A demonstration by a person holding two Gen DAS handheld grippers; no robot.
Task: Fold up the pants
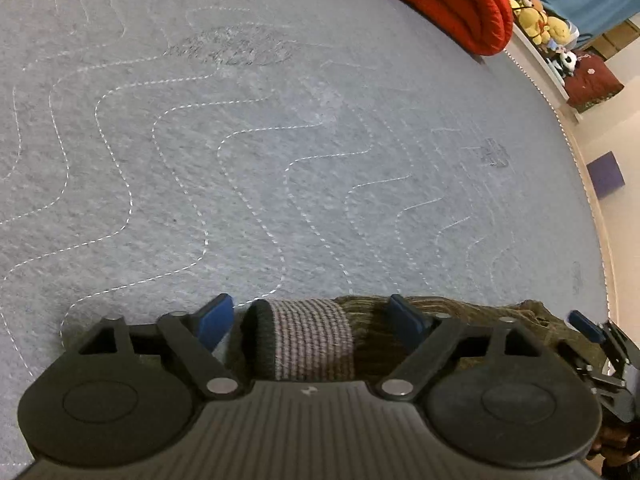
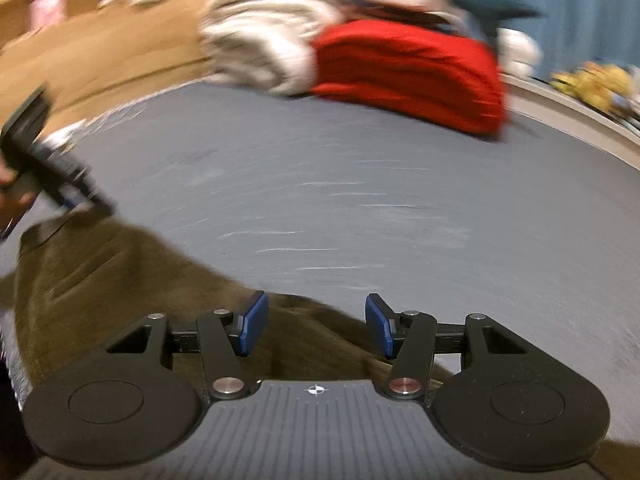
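Olive-brown pants [image 2: 120,280] lie on the grey quilted mattress [image 1: 280,160]. In the left wrist view their striped elastic waistband [image 1: 312,336] sits between the wide-apart blue pads of my left gripper [image 1: 312,320], which is open; neither pad presses on it. My right gripper [image 2: 316,328] hovers over the pants' edge with its pads apart and nothing pinched between them. The blurred right wrist view also shows the left gripper [image 2: 76,200] at the far left, held by a hand, at the pants' far corner. The right gripper's blue fingertip [image 1: 586,326] shows at the left wrist view's right edge.
A red folded quilt [image 2: 408,76] and pale striped bedding [image 2: 260,44] lie at the mattress's far end by a wooden headboard [image 2: 100,52]. Plush toys [image 1: 536,16] sit on a ledge beyond the mattress's right edge [image 1: 576,160]. A purple box [image 1: 606,174] is on the floor.
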